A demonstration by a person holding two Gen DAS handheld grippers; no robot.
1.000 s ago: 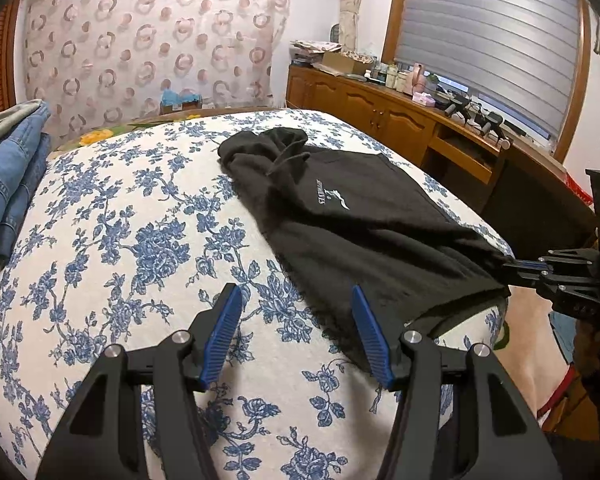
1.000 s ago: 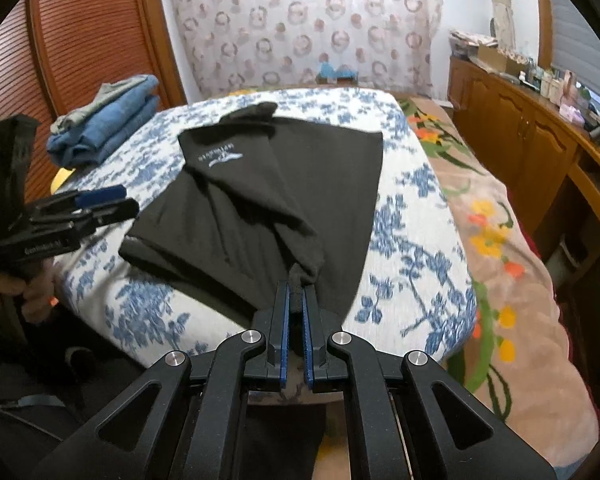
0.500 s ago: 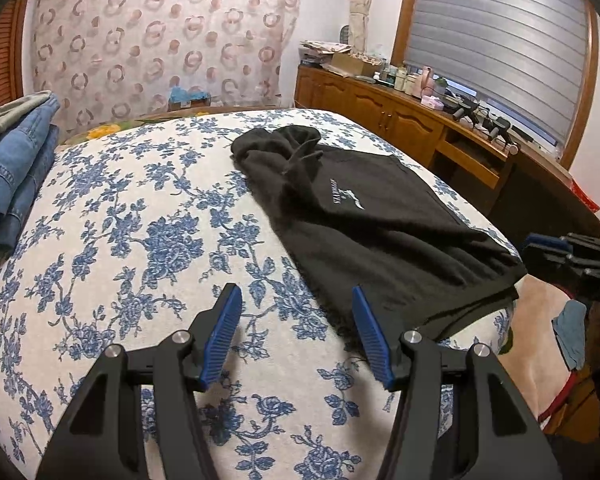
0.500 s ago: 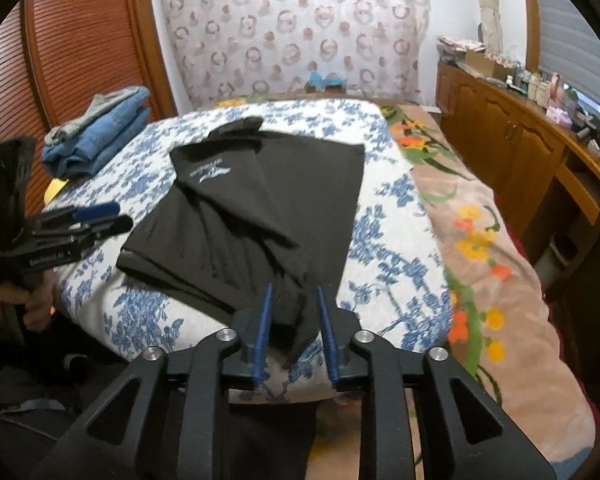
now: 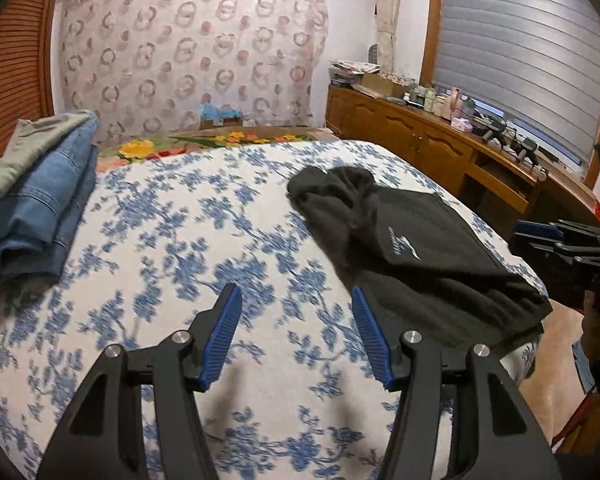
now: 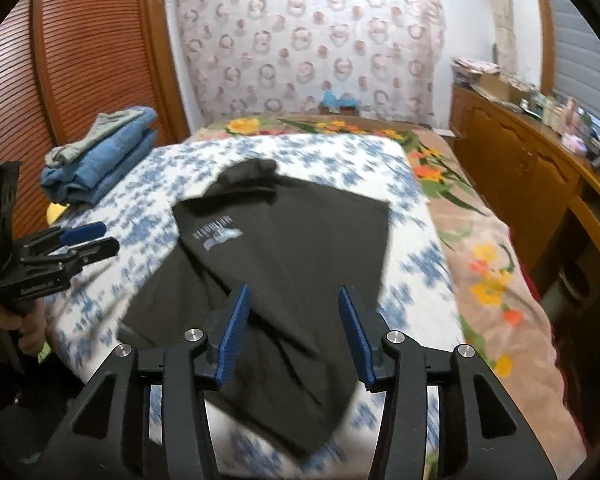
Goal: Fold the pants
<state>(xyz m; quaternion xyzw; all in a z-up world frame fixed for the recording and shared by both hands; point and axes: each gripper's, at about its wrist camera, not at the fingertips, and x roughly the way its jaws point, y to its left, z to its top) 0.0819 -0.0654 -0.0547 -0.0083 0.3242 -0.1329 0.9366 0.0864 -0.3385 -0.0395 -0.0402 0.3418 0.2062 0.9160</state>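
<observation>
Black pants (image 5: 420, 256) with a small white logo lie folded on the blue-flowered bedspread (image 5: 172, 248), their near edge at the bed's corner. My left gripper (image 5: 296, 300) hovers open over bare bedspread just left of the pants, with nothing between its fingers. My right gripper (image 6: 294, 296) hangs above the near end of the pants (image 6: 300, 248); its jaws are opening and the pads do not press the cloth. Each gripper shows in the other's view: the right gripper (image 5: 540, 234) at the bed's right corner, the left gripper (image 6: 96, 238) off the bed's left edge in a person's hand.
A stack of folded jeans (image 5: 40, 200) with a grey garment on top sits at the bed's left side. A wooden sideboard (image 5: 440, 148) crowded with small items runs along the right wall. A flowered blanket (image 6: 488, 264) covers the bed's right side. Louvred wooden doors (image 6: 80, 64) stand at the left.
The right gripper went from shut on the pants' near edge to open, letting the cloth drop onto the bed, and drew back and up. The left gripper shifted slightly, still open.
</observation>
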